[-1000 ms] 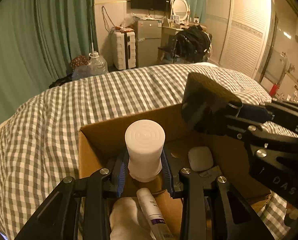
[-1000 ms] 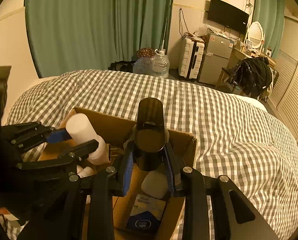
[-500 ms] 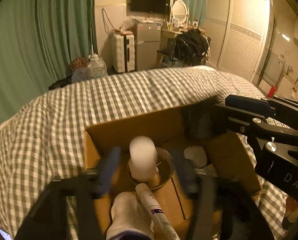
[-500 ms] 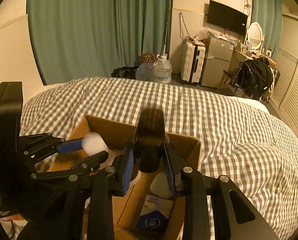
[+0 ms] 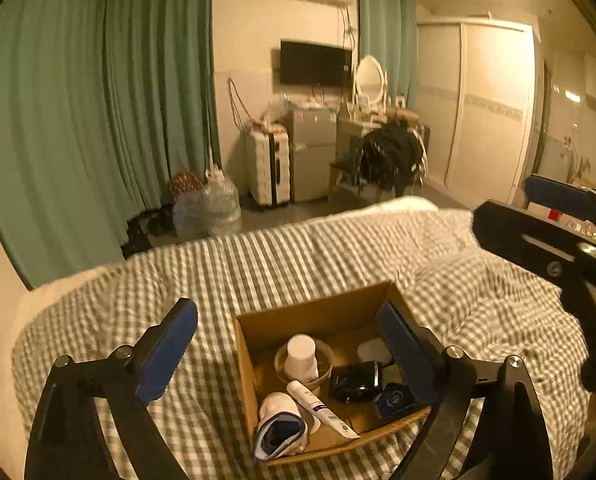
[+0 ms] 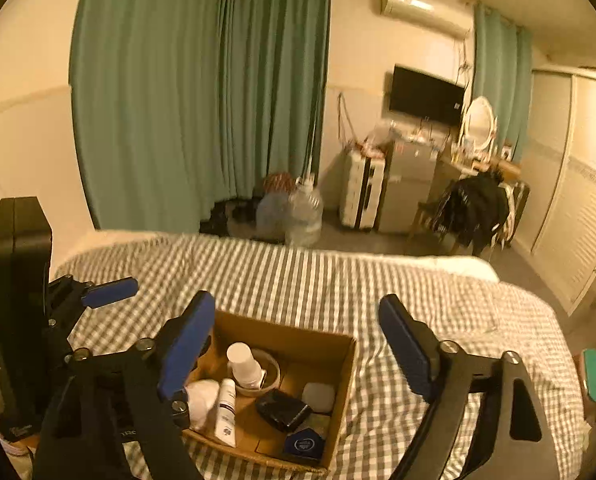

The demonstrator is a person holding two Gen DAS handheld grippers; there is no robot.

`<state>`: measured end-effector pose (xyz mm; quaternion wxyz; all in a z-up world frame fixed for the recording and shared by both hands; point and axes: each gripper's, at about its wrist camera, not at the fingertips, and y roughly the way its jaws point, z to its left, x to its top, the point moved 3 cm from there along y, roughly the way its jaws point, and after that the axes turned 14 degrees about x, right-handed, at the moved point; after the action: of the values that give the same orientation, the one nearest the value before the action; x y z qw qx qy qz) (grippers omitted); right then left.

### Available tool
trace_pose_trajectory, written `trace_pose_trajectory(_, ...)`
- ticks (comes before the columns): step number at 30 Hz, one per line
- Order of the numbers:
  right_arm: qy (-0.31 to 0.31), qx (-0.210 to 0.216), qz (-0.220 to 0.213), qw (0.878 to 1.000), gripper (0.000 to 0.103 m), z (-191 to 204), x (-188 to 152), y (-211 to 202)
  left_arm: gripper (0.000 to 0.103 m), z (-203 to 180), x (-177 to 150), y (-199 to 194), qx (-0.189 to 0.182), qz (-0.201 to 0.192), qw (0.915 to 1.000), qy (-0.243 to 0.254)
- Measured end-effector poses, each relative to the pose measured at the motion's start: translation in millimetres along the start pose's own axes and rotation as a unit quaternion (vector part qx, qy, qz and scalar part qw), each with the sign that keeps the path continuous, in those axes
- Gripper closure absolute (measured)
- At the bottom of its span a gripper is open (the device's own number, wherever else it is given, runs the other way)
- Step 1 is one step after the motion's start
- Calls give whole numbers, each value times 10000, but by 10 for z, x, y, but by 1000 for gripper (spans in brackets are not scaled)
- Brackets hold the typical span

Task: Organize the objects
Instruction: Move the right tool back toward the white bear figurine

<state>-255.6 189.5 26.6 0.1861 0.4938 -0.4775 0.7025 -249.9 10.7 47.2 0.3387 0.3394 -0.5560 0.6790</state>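
Left wrist view: left gripper [image 5: 287, 344] w/ blue pads spread wide, nothing between them; its jaws have just been opening, and the white bottle [image 5: 301, 357] it framed now stands upright in a shallow bowl [image 5: 325, 360] inside the cardboard box [image 5: 245, 364]. Box sits on the grey-checked bedcover [image 5: 257, 264]. Also in the box: a white tube [image 5: 322, 408] lying flat w/ a dark band of print, too small to read; a rolled white sock w/ blue cuff [image 5: 279, 426] at the near corner; a glossy black case [image 5: 356, 381] on its side; a small white rounded pod [image 5: 372, 351], partly behind the right pad; a blue packet w/ round logo [image 5: 394, 398], text illegible. Right gripper [image 5: 538, 216] cuts in at the frame's right edge, only partly seen, blurred. Right wrist view: right gripper [image 6: 298, 344] likewise wide apart and empty, jaws just been opening; black case [image 6: 283, 408] lies in the box [image 6: 344, 380] below. Same bottle [image 6: 242, 362], tube [image 6: 226, 412], pod [image 6: 318, 397], blue packet [image 6: 304, 442] seen here; packet's logo lettering still unreadable. Left gripper [image 6: 109, 292] shows at far left, one blue pad visible, the other finger hidden. Faint letters on the near gripper frame can't be made out. Bedcover edges motion-blurred in both views. Room beyond: green curtains [image 6: 201, 92], wall TV [image 6: 426, 94], white suitcase [image 6: 360, 192].
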Motion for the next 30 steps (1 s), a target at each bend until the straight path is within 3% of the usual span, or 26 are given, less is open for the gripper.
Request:
trace_pose_trajectory(6, -199, -236, -514, 9982, 5, 272, 300, -726, 1, 199, 211, -617, 137, -430, 9990, -58)
trace_pose_trajectory(15, -483, -420, -954, 9934, 1, 663, 339, -1596, 0, 542, 265, -1371, 220, -889, 9954, -289)
trace_pose_trajectory(22, -506, -506, -844, 9939, 1, 800, 18, -1824, 0, 663, -32, -1669, 299, -1080, 9933, -291)
trace_pose_trajectory(30, -78, -564, -365, 9977, 1, 638, -752, -1532, 0, 637, -697, -1440, 492, -780, 9952, -338)
